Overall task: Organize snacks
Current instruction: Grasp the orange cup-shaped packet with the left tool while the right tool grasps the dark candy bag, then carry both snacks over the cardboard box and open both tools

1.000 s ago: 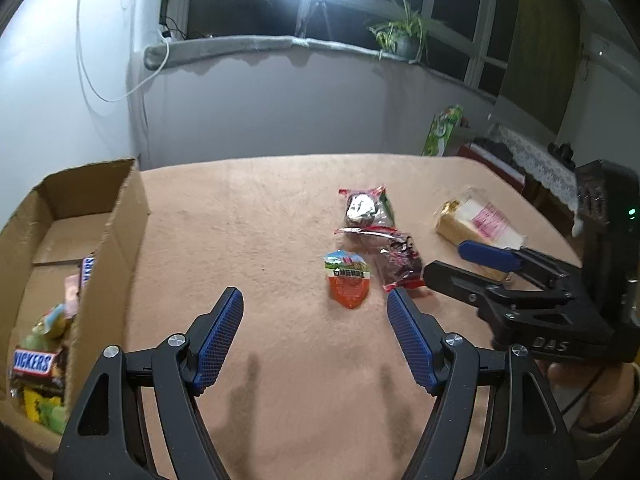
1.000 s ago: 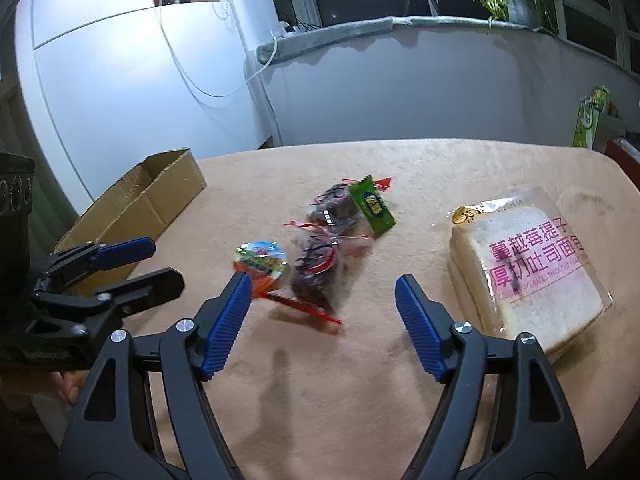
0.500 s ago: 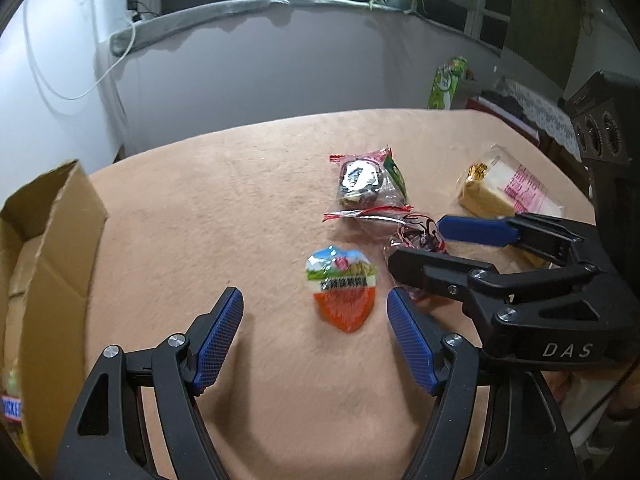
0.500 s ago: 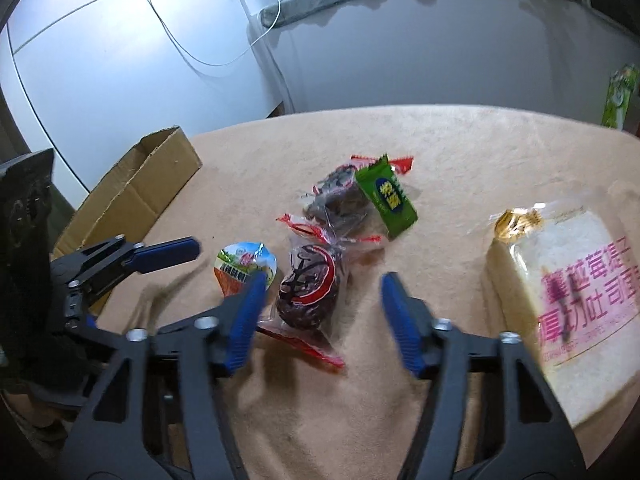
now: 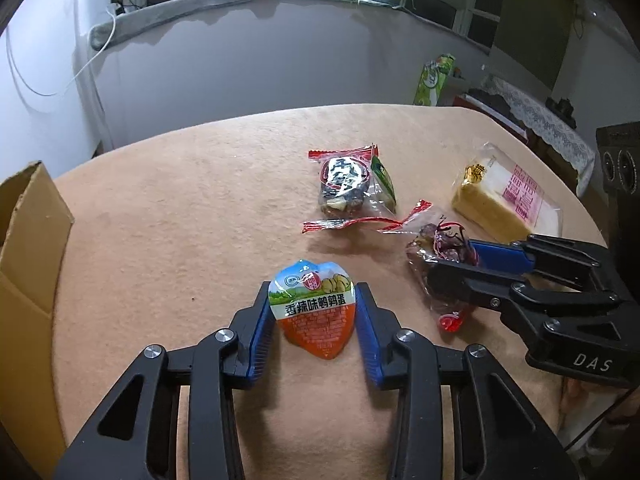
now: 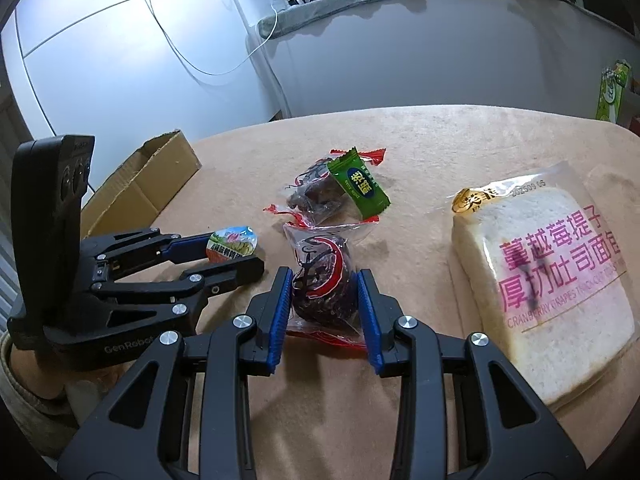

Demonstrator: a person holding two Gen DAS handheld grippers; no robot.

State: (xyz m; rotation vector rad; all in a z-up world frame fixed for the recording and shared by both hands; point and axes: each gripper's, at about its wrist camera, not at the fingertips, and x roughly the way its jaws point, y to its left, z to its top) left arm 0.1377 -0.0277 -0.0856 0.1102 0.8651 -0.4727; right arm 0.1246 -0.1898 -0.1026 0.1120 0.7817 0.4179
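A heart-shaped orange and green snack pack lies flat on the tan tablecloth. My left gripper is closing on it, and both blue pads meet its edges. The right wrist view shows that left gripper around the pack. A clear red-trimmed packet of dark fruit sits between the closing jaws of my right gripper, with the pads against its wrapper. The same right gripper shows at the right of the left wrist view. The cardboard box stands at the left edge.
A second dark snack packet with a green candy lies further back. A bagged slice of bread rests at the right. The box is at the far left. A green carton stands behind the table.
Both grippers have come forward and down onto their snacks. Each pair of jaws has narrowed from wide open to touching the pack between them.
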